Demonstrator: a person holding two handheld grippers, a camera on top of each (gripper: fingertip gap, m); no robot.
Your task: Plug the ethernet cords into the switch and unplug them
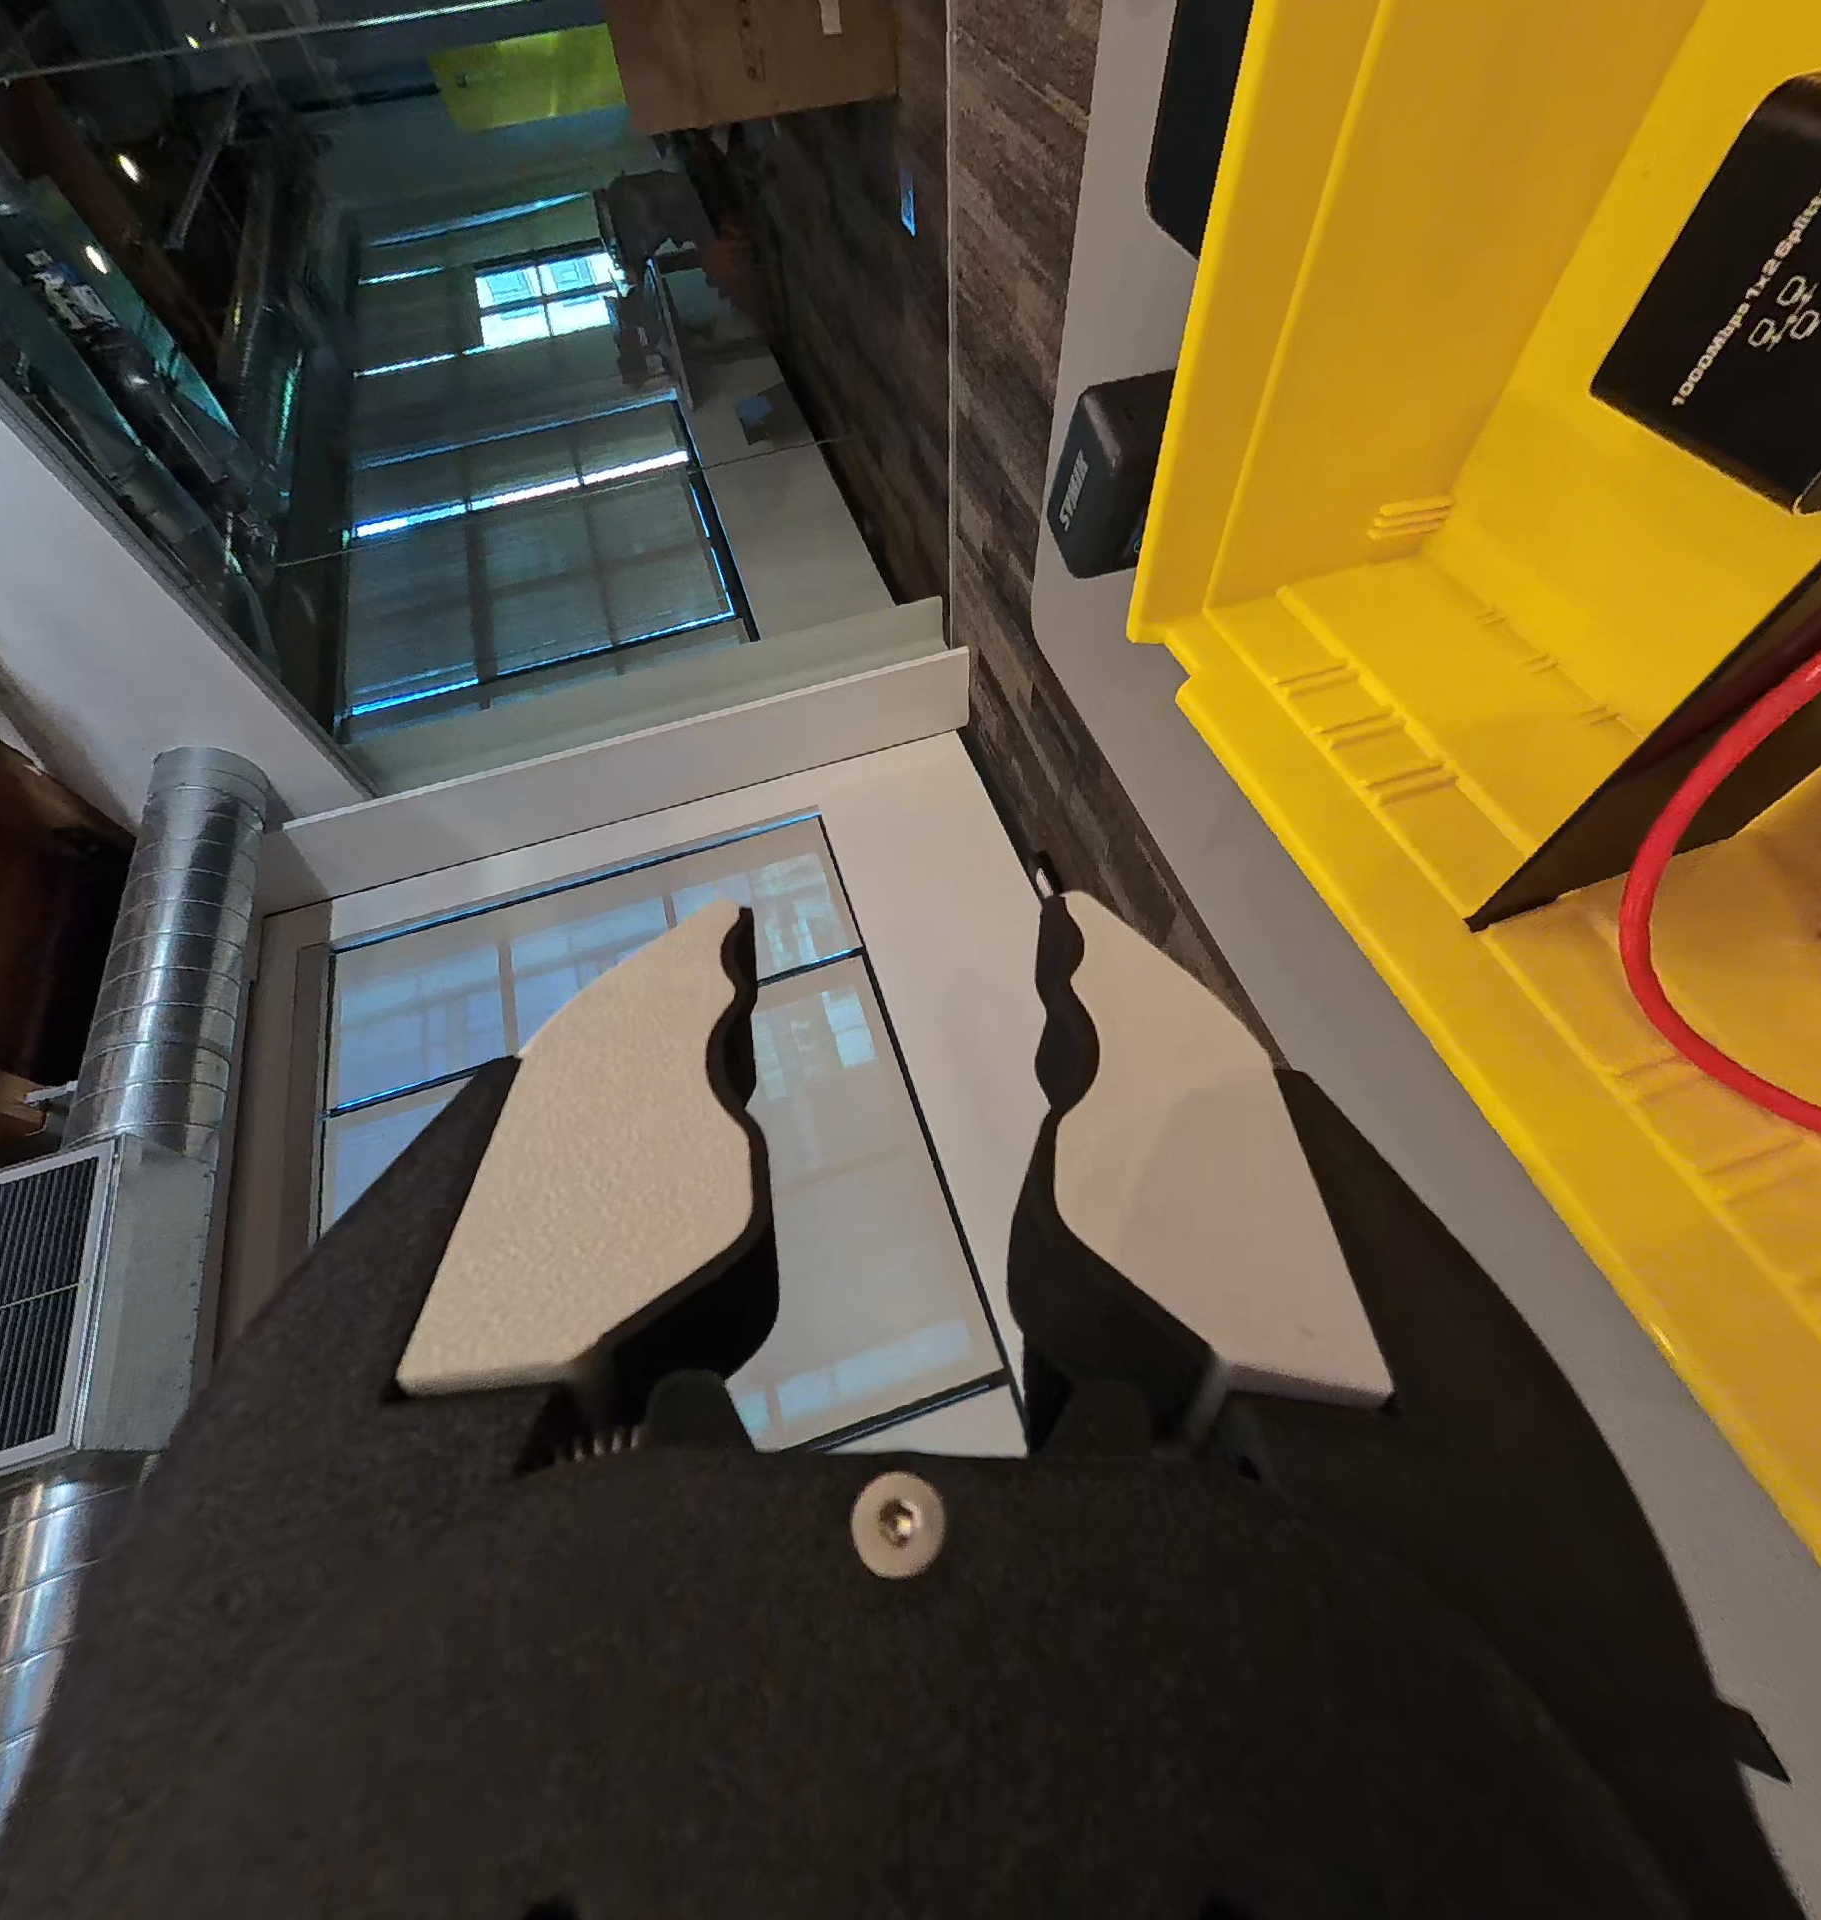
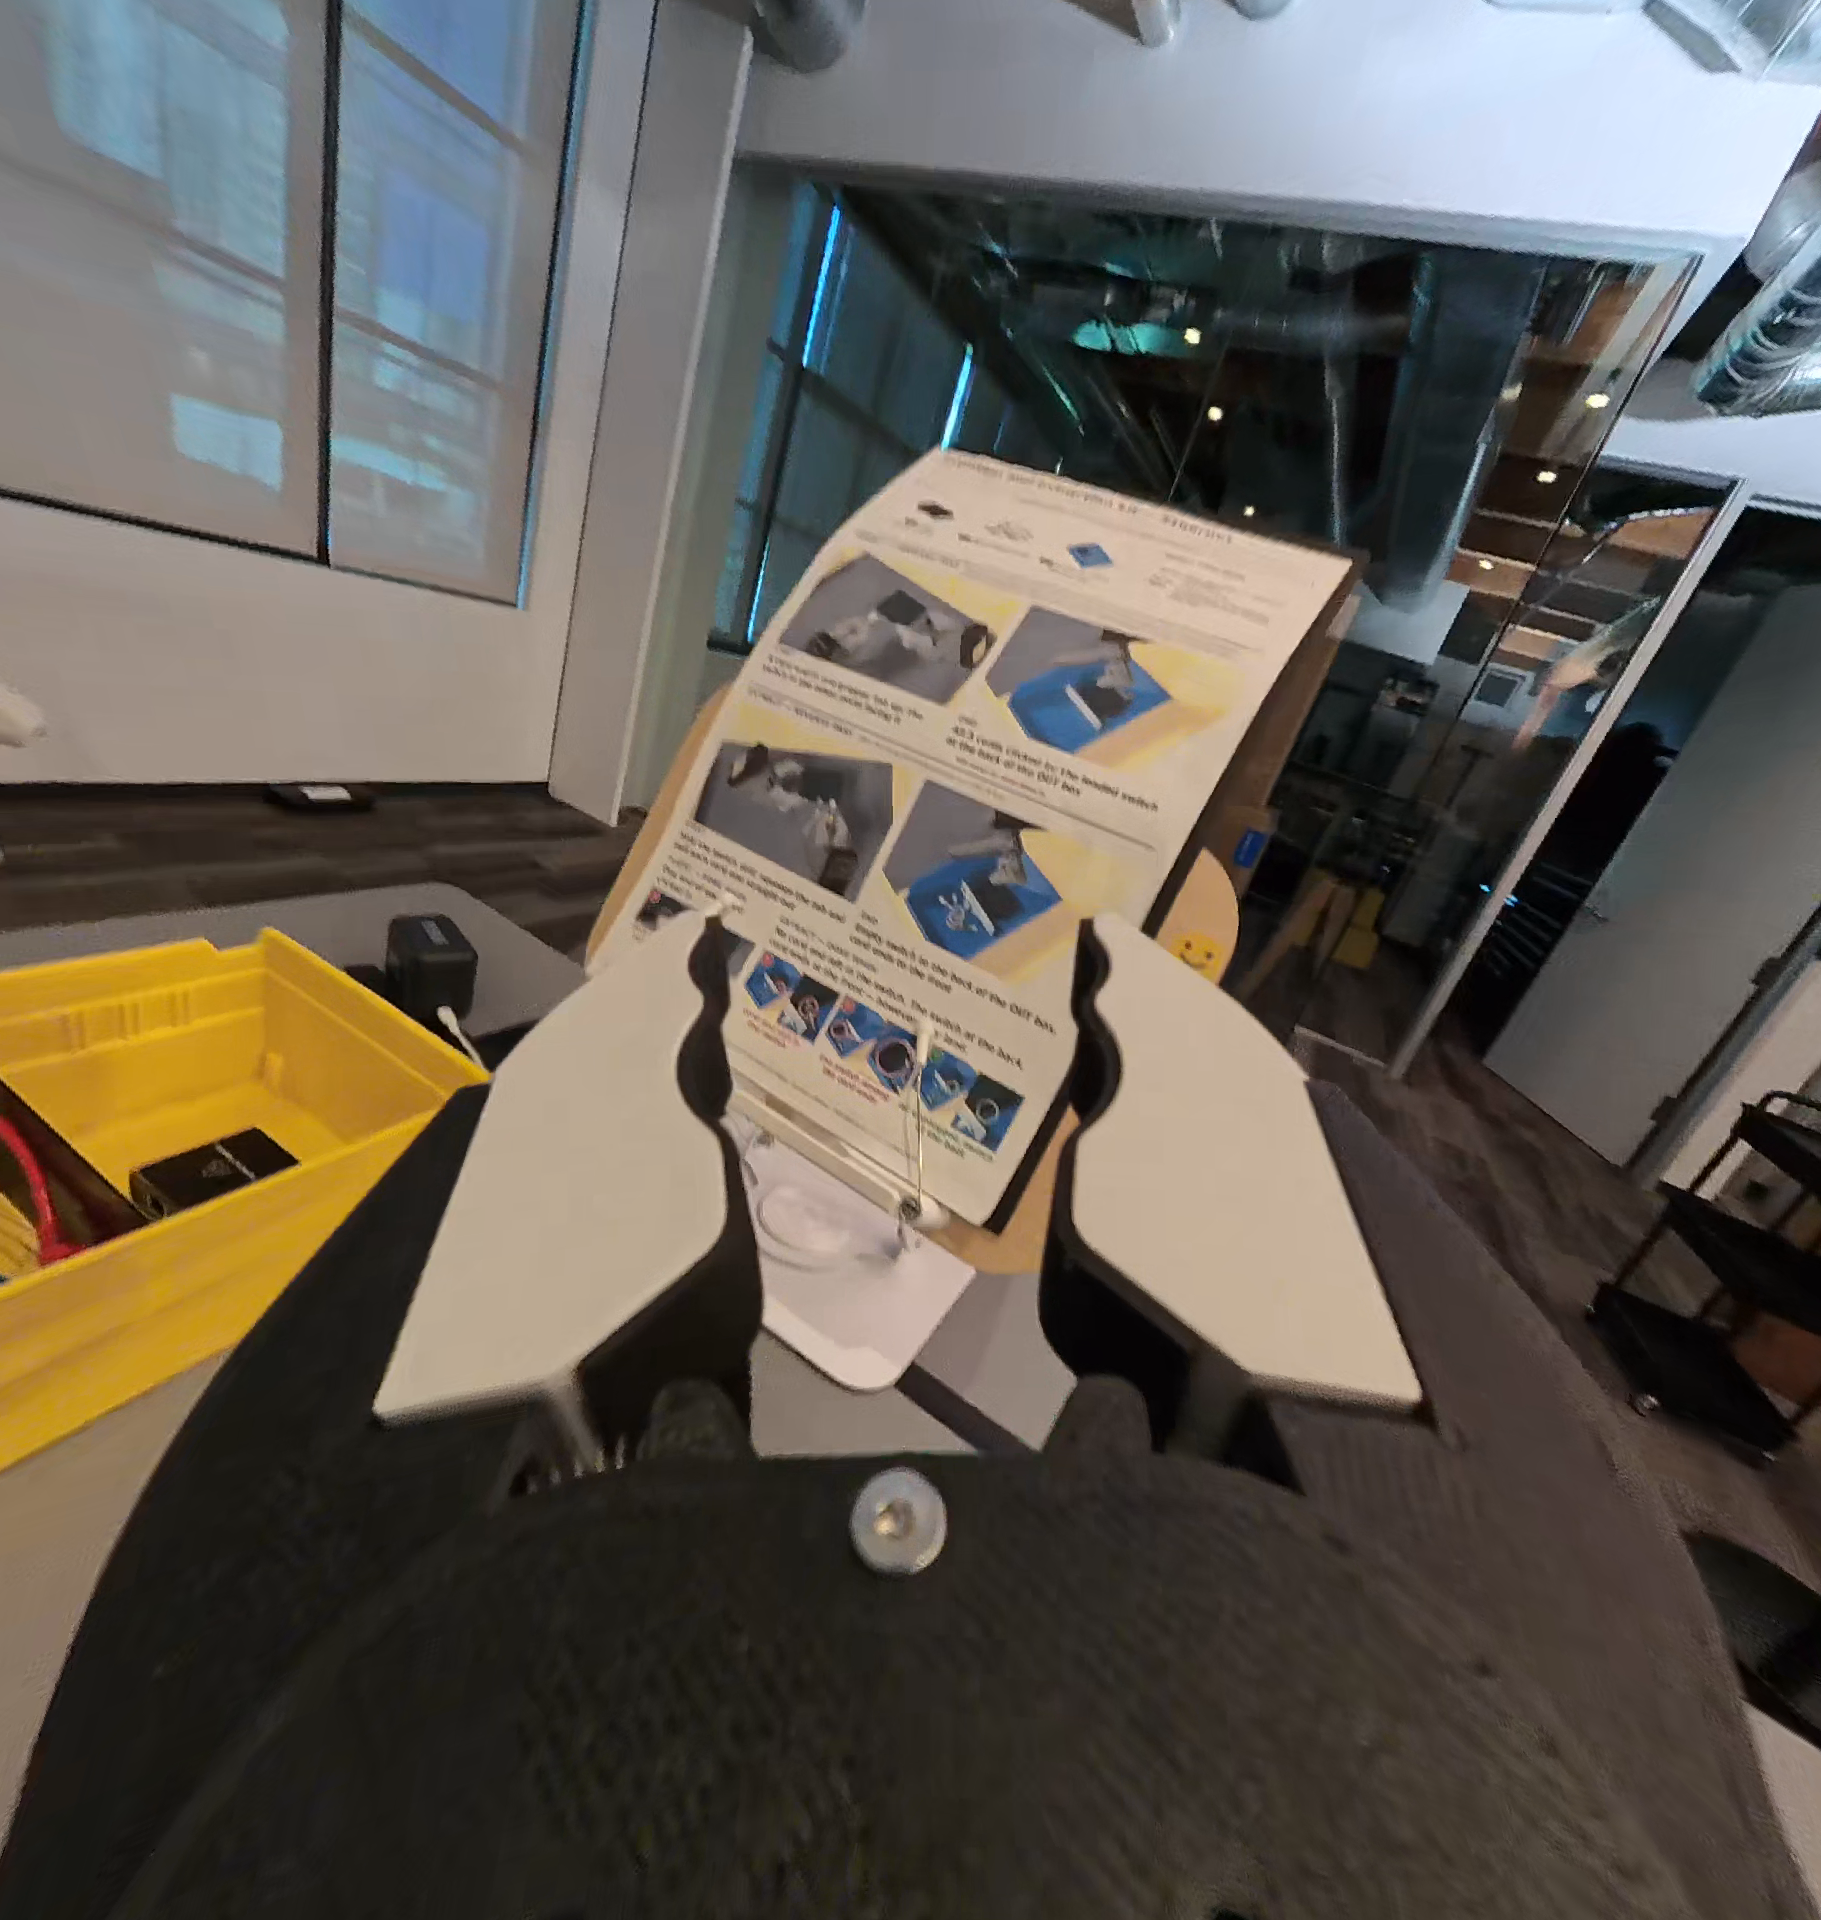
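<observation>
Both grippers, left and right, stood apart and empty; next, seemingly, reaching the small black box-shaped switch in the yellow plastic bin.

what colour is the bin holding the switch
Yellow bin, clearest in the right wrist view.

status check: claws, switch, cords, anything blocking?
Left claw open, empty, aimed away from the bin. Right claw open, empty, facing instruction sheet. Black switch in yellow bin, red cord beside it. No obstruction visible.
</observation>
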